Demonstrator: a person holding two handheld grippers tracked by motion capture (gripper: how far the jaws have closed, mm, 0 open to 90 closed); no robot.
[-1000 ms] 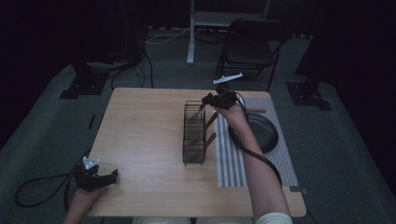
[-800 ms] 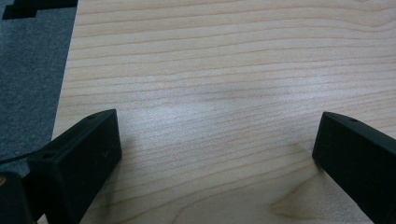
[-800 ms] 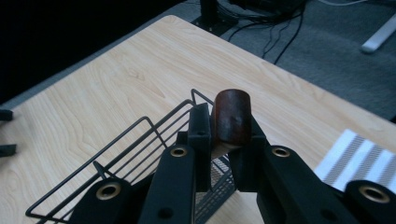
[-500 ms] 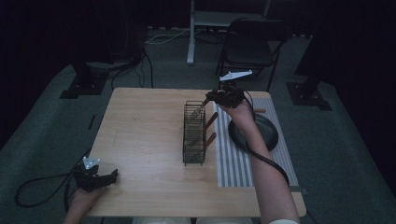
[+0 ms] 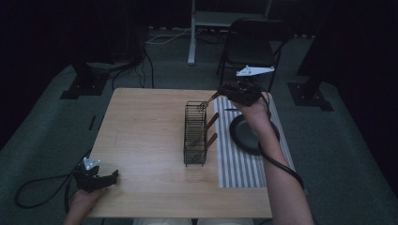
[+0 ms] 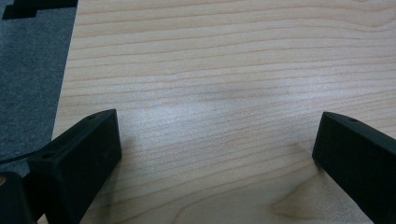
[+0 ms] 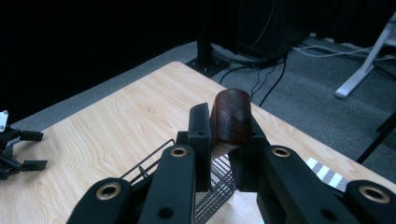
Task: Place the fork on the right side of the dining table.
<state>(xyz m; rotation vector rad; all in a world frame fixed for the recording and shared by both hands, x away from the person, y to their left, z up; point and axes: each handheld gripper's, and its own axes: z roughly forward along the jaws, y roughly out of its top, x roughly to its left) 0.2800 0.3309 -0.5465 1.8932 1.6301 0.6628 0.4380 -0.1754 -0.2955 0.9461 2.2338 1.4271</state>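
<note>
Pale wood table (image 5: 145, 136) lies under the wide-apart jaws of left gripper (image 5: 99, 179). Right gripper (image 7: 225, 140) clamps a brown wooden handle (image 7: 231, 116) above wire rack (image 5: 195, 133); dark room around.

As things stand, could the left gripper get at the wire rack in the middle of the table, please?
Probably yes. The left gripper rests open at the near left corner of the table, and bare wood lies between it and the wire rack. The right gripper, shut on a wooden handle, works at the rack's far end.
</note>
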